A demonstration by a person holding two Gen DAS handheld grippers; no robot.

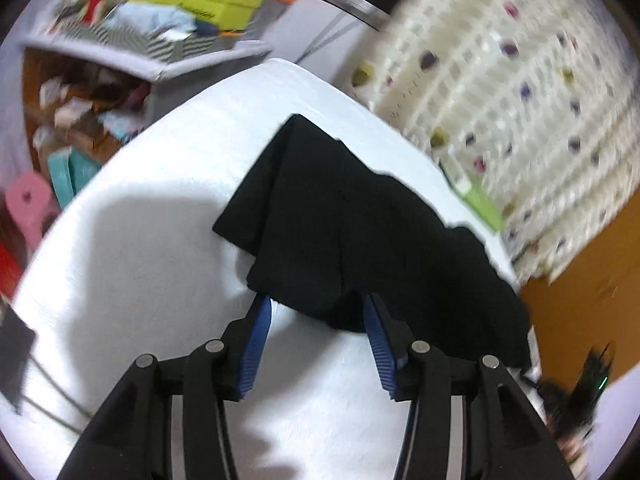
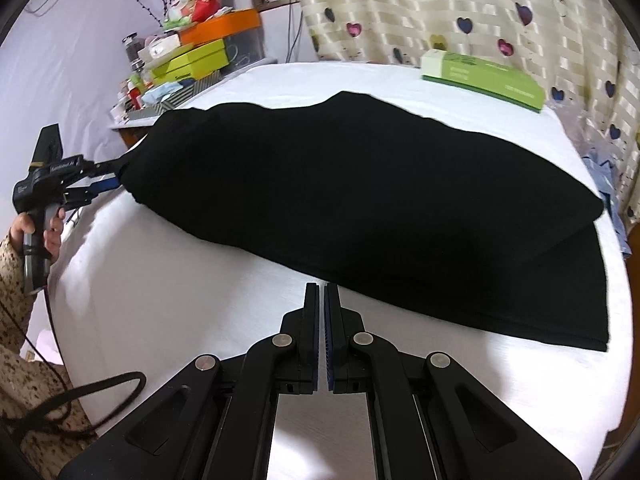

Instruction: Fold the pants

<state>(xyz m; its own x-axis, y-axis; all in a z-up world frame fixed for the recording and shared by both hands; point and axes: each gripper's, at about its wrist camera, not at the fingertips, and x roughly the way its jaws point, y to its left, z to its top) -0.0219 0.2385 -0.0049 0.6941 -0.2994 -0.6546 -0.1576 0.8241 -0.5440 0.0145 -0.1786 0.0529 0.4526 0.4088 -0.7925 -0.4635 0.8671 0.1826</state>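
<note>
Black pants point(image 2: 360, 200) lie folded lengthwise across the white table point(image 2: 160, 300); they also show in the left wrist view point(image 1: 360, 232). My left gripper point(image 1: 316, 304) is open, its blue-padded fingers straddling the near edge of the pants' end. In the right wrist view the left gripper point(image 2: 116, 178) touches the pants' left end. My right gripper point(image 2: 322, 292) is shut and empty, its tips just short of the pants' near edge, above the table.
A green and white box point(image 2: 484, 80) lies at the table's far right. A cluttered shelf with orange and yellow-green boxes point(image 2: 200, 52) stands left of the table. A heart-patterned curtain point(image 2: 480, 8) hangs behind. A black cable point(image 2: 100, 392) trails at the near left.
</note>
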